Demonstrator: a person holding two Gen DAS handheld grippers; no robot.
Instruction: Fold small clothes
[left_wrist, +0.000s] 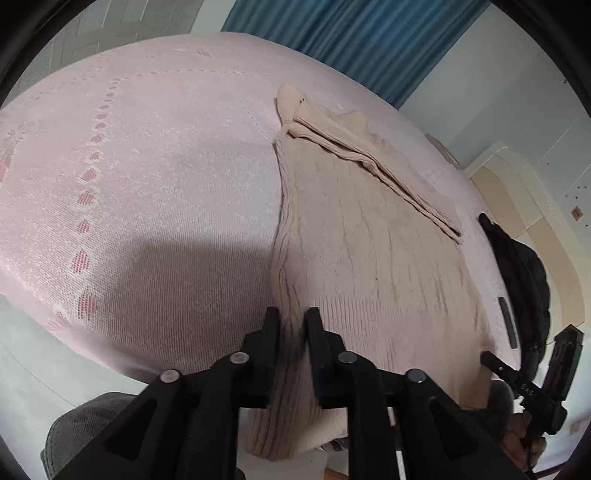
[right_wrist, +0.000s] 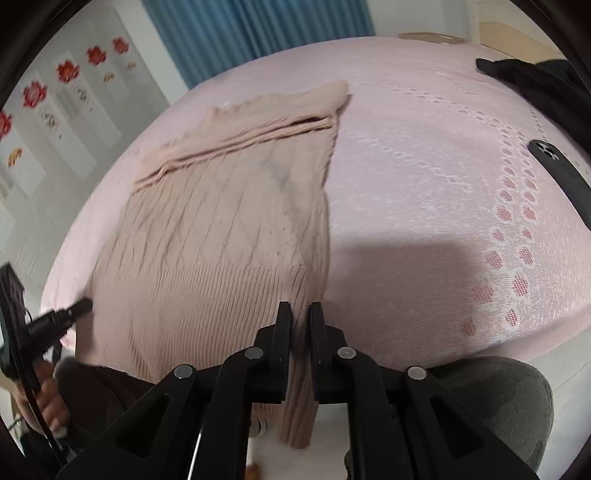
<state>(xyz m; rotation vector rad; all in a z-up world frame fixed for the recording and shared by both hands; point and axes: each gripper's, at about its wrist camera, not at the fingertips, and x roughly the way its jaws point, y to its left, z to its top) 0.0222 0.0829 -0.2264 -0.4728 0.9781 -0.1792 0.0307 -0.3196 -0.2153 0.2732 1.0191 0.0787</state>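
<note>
A beige cable-knit sweater (left_wrist: 369, 236) lies on the pink bedspread (left_wrist: 147, 177), its sleeves folded across the chest near the far end. My left gripper (left_wrist: 291, 317) is shut on the left corner of the sweater's ribbed hem, which hangs over the near bed edge. In the right wrist view the same sweater (right_wrist: 221, 206) lies on the bedspread (right_wrist: 424, 177). My right gripper (right_wrist: 300, 312) is shut on the hem's right corner. The right gripper also shows in the left wrist view (left_wrist: 517, 373), and the left gripper in the right wrist view (right_wrist: 79, 306).
A black garment (left_wrist: 517, 269) and a dark phone (left_wrist: 508, 325) lie on the bed to the right of the sweater; they also show in the right wrist view as the garment (right_wrist: 535, 81) and phone (right_wrist: 561, 177). Blue curtains (left_wrist: 351, 40) hang behind the bed.
</note>
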